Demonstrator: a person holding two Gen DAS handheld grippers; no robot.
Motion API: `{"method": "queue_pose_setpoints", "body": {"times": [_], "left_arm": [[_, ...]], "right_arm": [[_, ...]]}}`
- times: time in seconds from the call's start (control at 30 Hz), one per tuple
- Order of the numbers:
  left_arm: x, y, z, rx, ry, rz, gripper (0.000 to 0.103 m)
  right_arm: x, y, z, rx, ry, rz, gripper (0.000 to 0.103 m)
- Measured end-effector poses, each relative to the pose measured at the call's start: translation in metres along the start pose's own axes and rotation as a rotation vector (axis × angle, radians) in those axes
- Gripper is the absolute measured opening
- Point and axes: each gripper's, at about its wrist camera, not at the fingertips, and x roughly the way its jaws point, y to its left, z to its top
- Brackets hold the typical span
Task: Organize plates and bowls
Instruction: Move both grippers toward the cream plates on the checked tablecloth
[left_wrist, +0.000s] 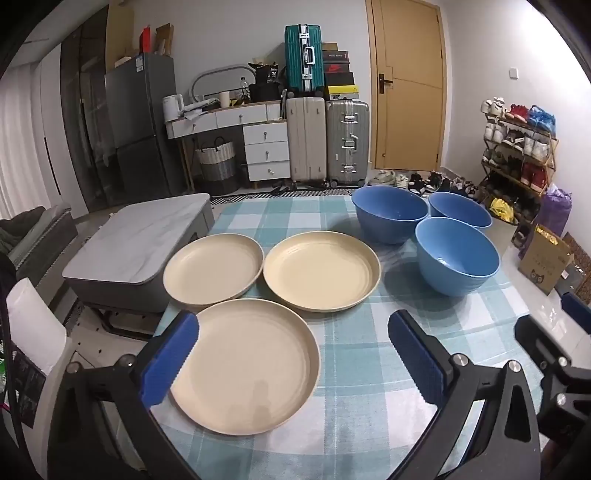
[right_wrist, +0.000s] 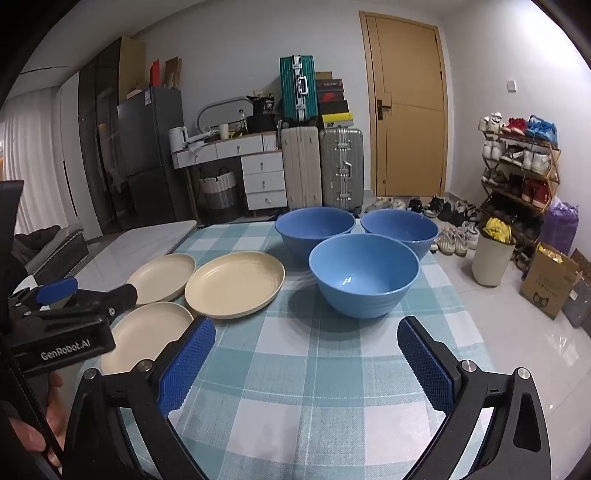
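Three cream plates lie apart on the checked tablecloth: a near plate, a far left plate and a middle plate. Three blue bowls stand upright to the right: a near bowl and two behind it. My left gripper is open and empty, hovering over the near plate. My right gripper is open and empty, above bare cloth in front of the near bowl. The plates show at the left in the right wrist view, with the left gripper's body over them.
The tablecloth covers the table; its right edge drops to a tiled floor. A grey marble coffee table stands left of it. Suitcases, a shoe rack and a cardboard box stand beyond.
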Motion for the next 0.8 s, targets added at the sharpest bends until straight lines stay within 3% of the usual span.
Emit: {"method": "queue_pose_setpoints", "body": {"times": [0.27, 0.4, 0.7, 0.8], "left_arm": [[0.001, 0.015, 0.003, -0.027, -0.017, 0.026, 0.103], [-0.003, 0.014, 0.008, -0.005, -0.021, 0.075, 0.103], [-0.002, 0.019, 0.006, -0.057, -0.030, 0.049, 0.103], [-0.002, 0.025, 0.006, -0.061, -0.087, 0.054, 0.103]], "right_arm": [[0.002, -0.002, -0.001, 0.002, 0.005, -0.044, 0.101], [-0.002, 0.002, -0.001, -0.019, -0.030, -0.053, 0.101], [-0.011, 0.009, 0.002, -0.053, -0.094, -0.080, 0.101], [-0.013, 0.016, 0.002, -0.101, -0.107, -0.089, 0.102]]}}
